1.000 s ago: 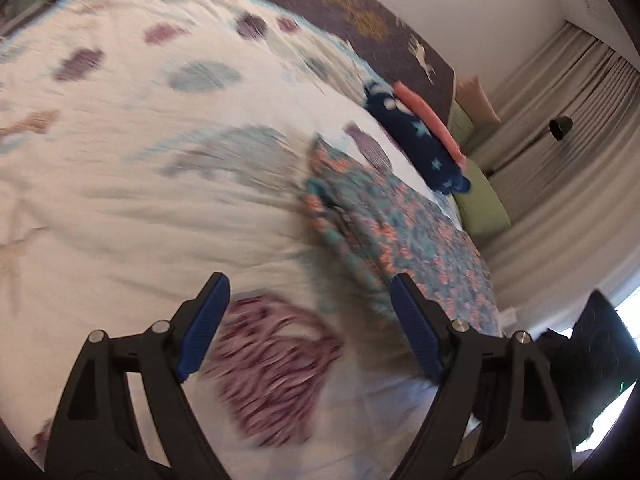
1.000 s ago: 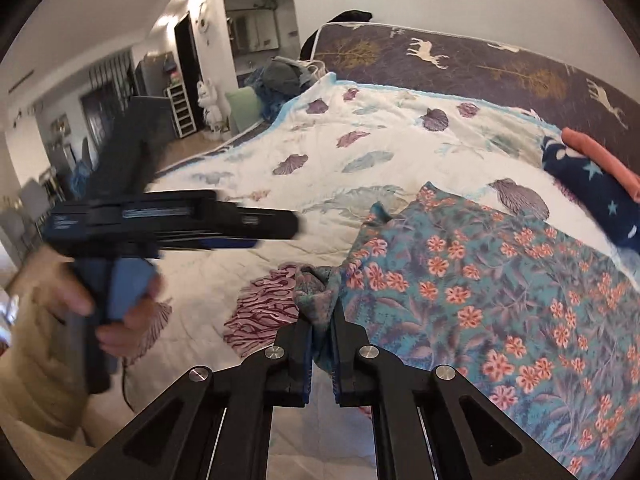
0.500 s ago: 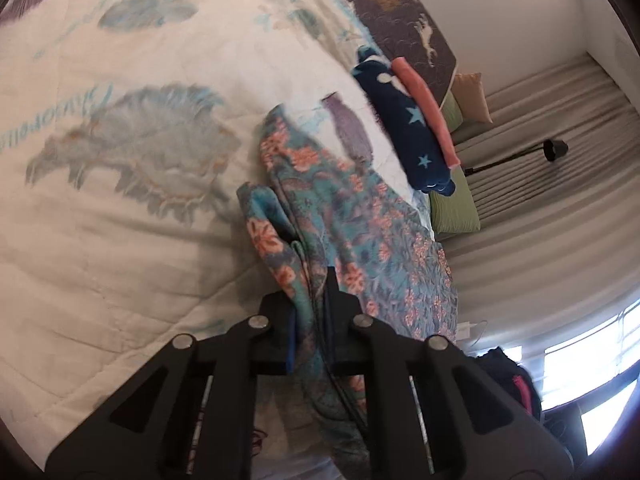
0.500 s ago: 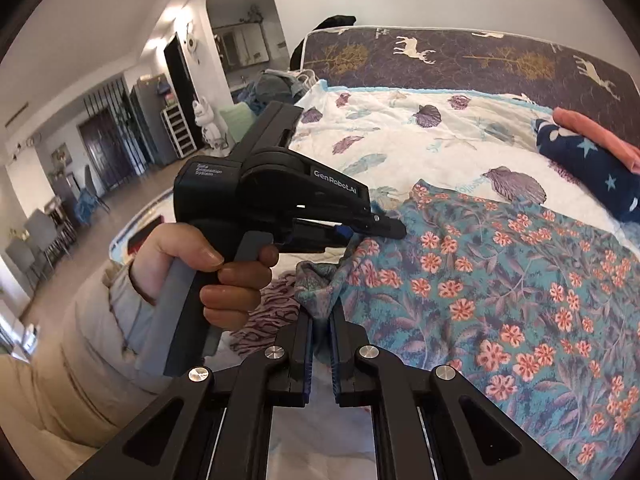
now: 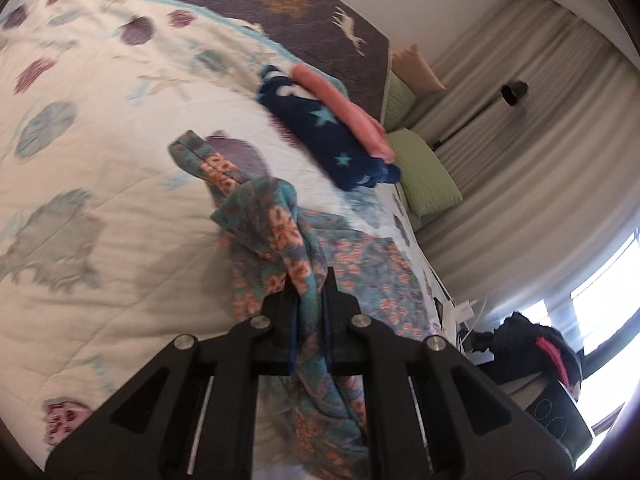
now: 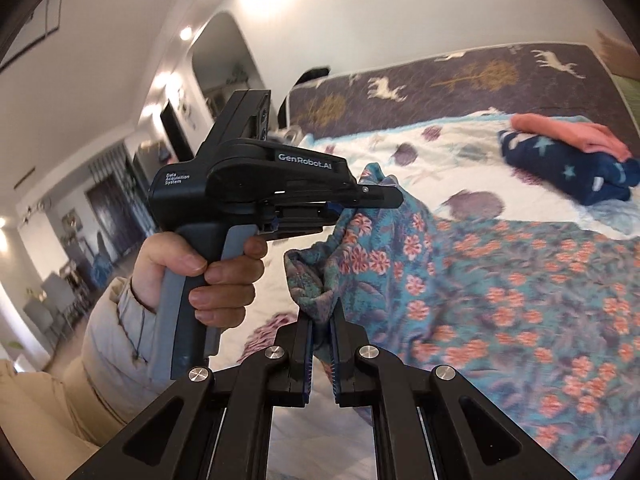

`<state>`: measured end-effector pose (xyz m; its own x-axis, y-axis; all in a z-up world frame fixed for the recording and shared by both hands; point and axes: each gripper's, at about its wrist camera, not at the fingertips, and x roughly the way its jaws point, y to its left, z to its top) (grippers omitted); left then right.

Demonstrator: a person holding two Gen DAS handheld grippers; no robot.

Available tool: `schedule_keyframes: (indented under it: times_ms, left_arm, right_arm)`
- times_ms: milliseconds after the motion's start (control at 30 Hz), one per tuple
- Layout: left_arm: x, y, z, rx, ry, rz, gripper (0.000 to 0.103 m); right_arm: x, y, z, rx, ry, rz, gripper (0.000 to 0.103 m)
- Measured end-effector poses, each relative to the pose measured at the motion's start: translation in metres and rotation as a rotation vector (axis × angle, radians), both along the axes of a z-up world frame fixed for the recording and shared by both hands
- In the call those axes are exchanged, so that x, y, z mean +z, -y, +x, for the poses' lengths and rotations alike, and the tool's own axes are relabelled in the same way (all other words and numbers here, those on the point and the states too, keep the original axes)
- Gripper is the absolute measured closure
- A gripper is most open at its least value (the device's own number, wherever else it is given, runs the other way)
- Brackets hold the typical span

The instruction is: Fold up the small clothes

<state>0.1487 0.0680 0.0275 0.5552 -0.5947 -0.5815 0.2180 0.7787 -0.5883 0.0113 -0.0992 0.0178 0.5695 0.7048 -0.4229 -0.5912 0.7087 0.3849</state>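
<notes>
Folded clothes (image 5: 332,128) lie on the quilt (image 5: 100,152) behind the floral garment (image 5: 360,276).

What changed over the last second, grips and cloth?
The left gripper went from open above the quilt to shut on the floral garment, taking an edge beside the right gripper's hold and lifting it off the quilt. The right gripper stayed shut on the garment's bunched corner. The folded navy star cloth with the pink one on top has not moved.
</notes>
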Motion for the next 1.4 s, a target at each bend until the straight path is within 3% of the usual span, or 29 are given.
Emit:
schedule_keyframes:
  times_ms: [167, 367, 533, 700, 800, 867, 967, 1067, 1167, 1300, 1400]
  left_arm:
    - [0.014, 0.066, 0.015, -0.089, 0.014, 0.053, 0.092]
    - [0.019, 0.175, 0.03, -0.244, 0.025, 0.144, 0.092]
    - [-0.008, 0.261, 0.04, -0.365, -0.028, 0.219, 0.092]
    - [-0.048, 0.322, 0.041, -0.451, -0.07, 0.377, 0.09]
    - [-0.054, 0.322, 0.035, -0.466, -0.061, 0.377, 0.08]
    - [-0.045, 0.318, 0.032, -0.478, -0.052, 0.353, 0.061]
    - [-0.021, 0.296, 0.026, -0.437, 0.035, 0.36, 0.043]
    - [-0.008, 0.264, 0.02, -0.359, 0.098, 0.419, 0.042]
    - [-0.009, 0.23, 0.014, -0.279, 0.099, 0.446, 0.042]
    - [-0.026, 0.179, -0.015, -0.2, 0.077, 0.443, 0.041]
    - [-0.043, 0.154, -0.039, -0.179, 0.056, 0.495, 0.041]
  right_arm:
    - [0.003, 0.055, -0.007, -0.105, 0.011, 0.07, 0.097]
    - [-0.006, 0.13, -0.021, -0.261, 0.001, 0.149, 0.097]
    - [-0.027, 0.193, -0.035, -0.414, -0.048, 0.203, 0.097]
    - [-0.06, 0.237, -0.036, -0.534, -0.175, 0.198, 0.097]
    - [-0.084, 0.251, -0.039, -0.577, -0.272, 0.185, 0.095]
    - [-0.096, 0.259, -0.041, -0.59, -0.314, 0.192, 0.094]
    - [-0.102, 0.268, -0.043, -0.578, -0.343, 0.231, 0.093]
    - [-0.093, 0.264, -0.041, -0.59, -0.319, 0.161, 0.088]
    - [-0.092, 0.269, -0.043, -0.613, -0.302, 0.118, 0.085]
    - [-0.092, 0.28, -0.044, -0.646, -0.303, 0.108, 0.084]
    - [-0.09, 0.285, -0.046, -0.67, -0.304, 0.105, 0.08]
